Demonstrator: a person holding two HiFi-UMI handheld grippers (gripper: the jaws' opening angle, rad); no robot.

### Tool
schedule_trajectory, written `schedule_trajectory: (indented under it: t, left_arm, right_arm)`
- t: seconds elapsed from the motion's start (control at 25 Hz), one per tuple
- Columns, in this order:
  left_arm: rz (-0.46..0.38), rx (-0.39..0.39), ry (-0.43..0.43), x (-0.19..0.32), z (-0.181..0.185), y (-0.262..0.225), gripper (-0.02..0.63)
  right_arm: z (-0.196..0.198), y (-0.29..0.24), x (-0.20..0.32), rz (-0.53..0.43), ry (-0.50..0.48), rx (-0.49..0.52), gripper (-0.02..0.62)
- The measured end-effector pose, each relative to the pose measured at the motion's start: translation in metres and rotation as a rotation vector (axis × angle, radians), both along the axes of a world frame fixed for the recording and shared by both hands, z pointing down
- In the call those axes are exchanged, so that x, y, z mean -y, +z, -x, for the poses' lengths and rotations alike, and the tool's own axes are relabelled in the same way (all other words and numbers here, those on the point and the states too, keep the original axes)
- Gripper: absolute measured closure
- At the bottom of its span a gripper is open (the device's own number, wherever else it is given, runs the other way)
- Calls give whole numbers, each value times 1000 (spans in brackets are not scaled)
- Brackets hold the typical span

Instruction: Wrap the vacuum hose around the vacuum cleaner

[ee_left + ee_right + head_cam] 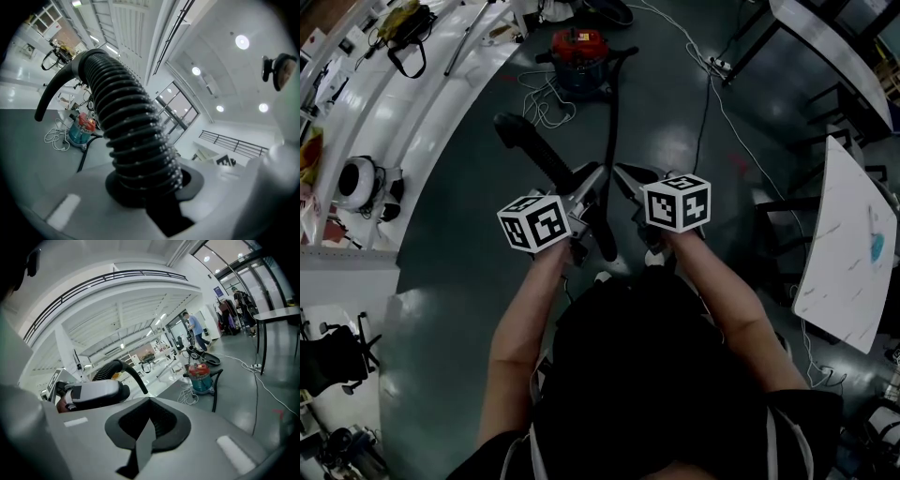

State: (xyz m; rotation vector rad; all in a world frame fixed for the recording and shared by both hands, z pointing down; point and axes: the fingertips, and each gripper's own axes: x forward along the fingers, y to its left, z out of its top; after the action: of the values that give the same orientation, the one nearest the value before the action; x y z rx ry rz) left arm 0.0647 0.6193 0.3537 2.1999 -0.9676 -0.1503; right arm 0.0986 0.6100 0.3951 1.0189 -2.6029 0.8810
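Note:
The red and teal vacuum cleaner (579, 58) stands on the dark floor ahead of me. It also shows in the left gripper view as the vacuum cleaner (82, 129) and in the right gripper view as the vacuum cleaner (201, 376). Its black ribbed hose (614, 141) runs back to my grippers. My left gripper (592, 178) is shut on the hose (126, 122), and the curved nozzle end (51, 91) sticks out past the jaws. Just to its right, my right gripper (623, 172) is shut with nothing in it (147, 420). It looks at the left gripper (93, 394).
A white power cable (546, 108) lies coiled on the floor by the vacuum. White tables (394, 103) with gear line the left side. A white tabletop (848, 253) and black chairs (787, 234) stand at the right. People (194, 331) stand far off.

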Motion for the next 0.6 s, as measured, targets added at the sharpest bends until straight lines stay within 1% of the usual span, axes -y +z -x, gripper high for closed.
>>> schedule_trajectory:
  t: [0.24,0.44,0.6]
  left_arm:
    - [10,11,30,-6,23,3,512]
    - [29,26,76,-11,38,12,512]
    - [54,39,112,-5,44,18,512]
  right_arm:
    - [23,1,-3,0,-2,-18,600]
    - [34,8,-8,11,-8,-39,600]
    - [37,14,-4,21,-21,-57,600]
